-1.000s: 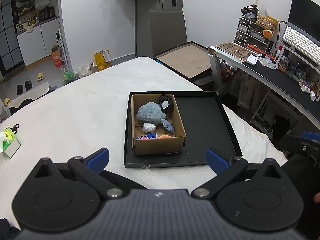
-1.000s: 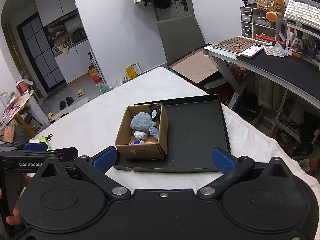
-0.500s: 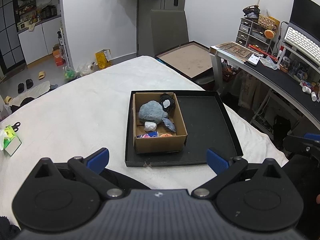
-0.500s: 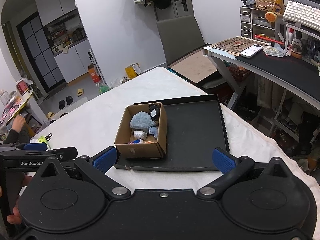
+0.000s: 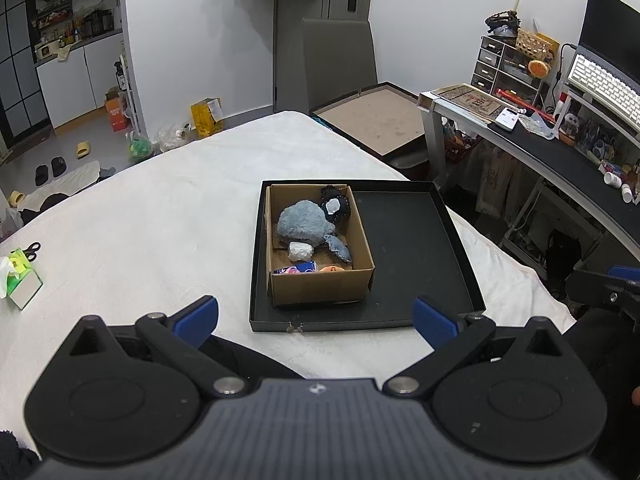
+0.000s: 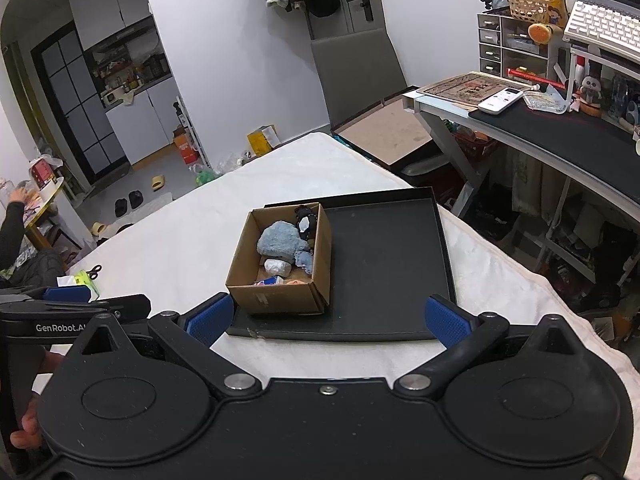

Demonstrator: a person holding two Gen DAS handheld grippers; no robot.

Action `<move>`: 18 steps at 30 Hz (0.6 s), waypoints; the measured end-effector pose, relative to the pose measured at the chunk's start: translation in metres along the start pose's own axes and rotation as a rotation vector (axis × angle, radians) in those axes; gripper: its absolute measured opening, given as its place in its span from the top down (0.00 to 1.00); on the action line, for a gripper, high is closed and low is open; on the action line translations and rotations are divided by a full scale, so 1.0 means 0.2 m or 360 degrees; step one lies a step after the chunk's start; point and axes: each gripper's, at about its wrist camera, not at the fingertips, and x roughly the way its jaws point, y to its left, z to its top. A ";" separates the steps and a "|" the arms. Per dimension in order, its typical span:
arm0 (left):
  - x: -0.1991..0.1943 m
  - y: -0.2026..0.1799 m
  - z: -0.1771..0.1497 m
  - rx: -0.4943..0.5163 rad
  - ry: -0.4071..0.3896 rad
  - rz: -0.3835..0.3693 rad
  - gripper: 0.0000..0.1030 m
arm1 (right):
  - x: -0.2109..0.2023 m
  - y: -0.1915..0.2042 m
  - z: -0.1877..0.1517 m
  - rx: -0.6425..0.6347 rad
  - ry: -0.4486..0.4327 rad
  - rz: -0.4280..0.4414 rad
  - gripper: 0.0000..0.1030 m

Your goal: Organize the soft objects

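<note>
Two grippers: both hover short of the black tray, each holding nothing.
Left gripper [image 5: 315, 316]: fingers [image 5: 198, 316] spread wide, blue pads facing each other across the tray's near edge.
Right gripper [image 6: 327, 318]: fingers [image 6: 444, 320] also spread wide, nothing between them.
Black tray [image 5: 404, 248]: a shallow tray lying flat on the white cloth-covered surface [image 5: 152, 216].
Cardboard box [image 5: 320, 286]: open-topped, sitting inside the tray against its left wall; the tray's right half is bare.
Soft objects: all inside the box. A fluffy blue-grey plush [image 5: 302, 222] fills the middle, a black toy with a white patch [image 5: 335, 208] sits in the far right corner, touching the plush.
Smaller pieces: a white lump [image 5: 301, 251] just in front of the plush, a blue-grey scrap [image 5: 339, 248] by the right wall, an orange ball [image 5: 333, 269] and a blue-pink item [image 5: 296, 269] against the near wall.
Far left: a green tissue box [image 5: 20, 276] with scissors [image 5: 31, 249] just beyond it.
</note>
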 end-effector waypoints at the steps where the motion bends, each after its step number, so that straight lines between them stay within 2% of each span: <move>1: 0.00 0.00 0.00 -0.0003 0.0001 0.0000 0.00 | 0.00 0.00 0.00 -0.0001 0.0000 0.0000 0.00; 18: 0.02 0.00 -0.01 -0.0004 0.0008 -0.0003 0.00 | 0.01 -0.02 0.00 0.0005 0.0002 -0.0022 0.00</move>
